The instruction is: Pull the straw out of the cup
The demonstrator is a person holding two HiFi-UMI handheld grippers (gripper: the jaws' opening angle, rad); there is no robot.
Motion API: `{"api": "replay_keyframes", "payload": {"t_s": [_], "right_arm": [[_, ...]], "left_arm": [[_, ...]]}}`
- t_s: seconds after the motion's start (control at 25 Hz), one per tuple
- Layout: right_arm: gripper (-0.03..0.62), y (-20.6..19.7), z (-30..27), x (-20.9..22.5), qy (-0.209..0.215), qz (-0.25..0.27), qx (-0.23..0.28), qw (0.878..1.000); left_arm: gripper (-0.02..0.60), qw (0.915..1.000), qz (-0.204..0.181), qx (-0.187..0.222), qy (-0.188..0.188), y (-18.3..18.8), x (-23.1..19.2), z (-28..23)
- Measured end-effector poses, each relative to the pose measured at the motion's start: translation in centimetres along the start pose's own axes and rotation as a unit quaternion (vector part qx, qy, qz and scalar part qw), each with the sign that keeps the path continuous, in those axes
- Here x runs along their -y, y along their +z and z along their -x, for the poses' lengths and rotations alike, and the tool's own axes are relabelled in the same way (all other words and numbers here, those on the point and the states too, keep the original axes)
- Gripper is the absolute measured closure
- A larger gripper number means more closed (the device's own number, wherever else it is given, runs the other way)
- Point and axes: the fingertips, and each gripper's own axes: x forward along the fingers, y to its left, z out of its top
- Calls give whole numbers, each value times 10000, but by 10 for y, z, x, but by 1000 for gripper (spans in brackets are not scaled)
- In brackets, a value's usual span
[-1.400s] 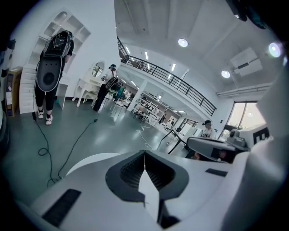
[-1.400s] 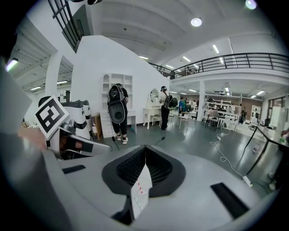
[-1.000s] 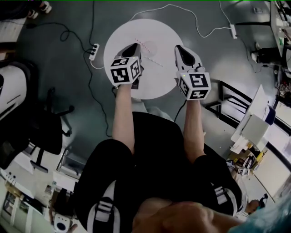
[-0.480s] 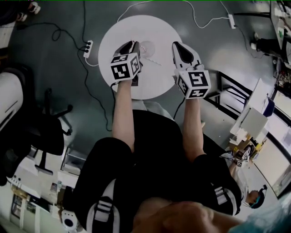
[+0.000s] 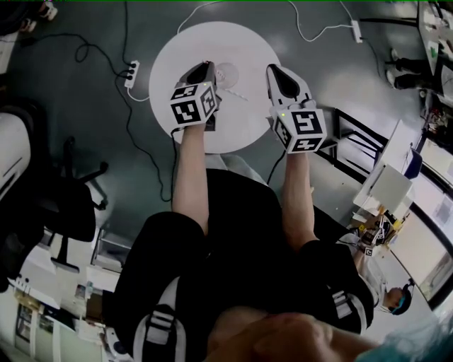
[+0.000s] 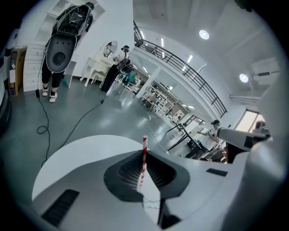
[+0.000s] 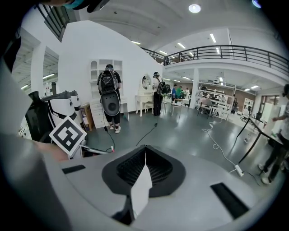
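Left gripper (image 6: 143,155) pinches the striped straw (image 6: 144,143) over the round table (image 5: 177,56); right gripper (image 7: 145,155), closed empty, hangs at its edge.

Red-and-white striped straw (image 6: 143,158), white bench (image 5: 248,53), grey floor (image 5: 85,141), white cable (image 5: 320,37), black cable (image 5: 127,113), black chair (image 5: 64,208).

Grey polished floor (image 5: 354,78), round white table (image 5: 241,42), white walls (image 7: 90,45), railed balcony (image 7: 235,52), ceiling lights (image 7: 195,8)
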Motion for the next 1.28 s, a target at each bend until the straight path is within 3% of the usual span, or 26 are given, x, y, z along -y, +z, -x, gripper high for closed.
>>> {"api": "replay_keyframes", "payload": {"t_s": [0.28, 0.68, 1.08, 1.28], "right_arm": [[576, 8, 17, -8, 35, 100, 221, 9997], [576, 35, 53, -18, -28, 255, 852, 9960], [577, 54, 92, -38, 244, 269, 1495, 9881], [577, 58, 125, -38, 466, 175, 1864, 9812]], "left_arm": [[552, 9993, -62, 381, -27, 19, 2, 21], [552, 9949, -565, 806, -198, 44, 33, 54], [552, 9804, -1319, 1368, -514, 63, 98, 109], [554, 9728, -1669, 1553, -415, 61, 127, 139]]}}
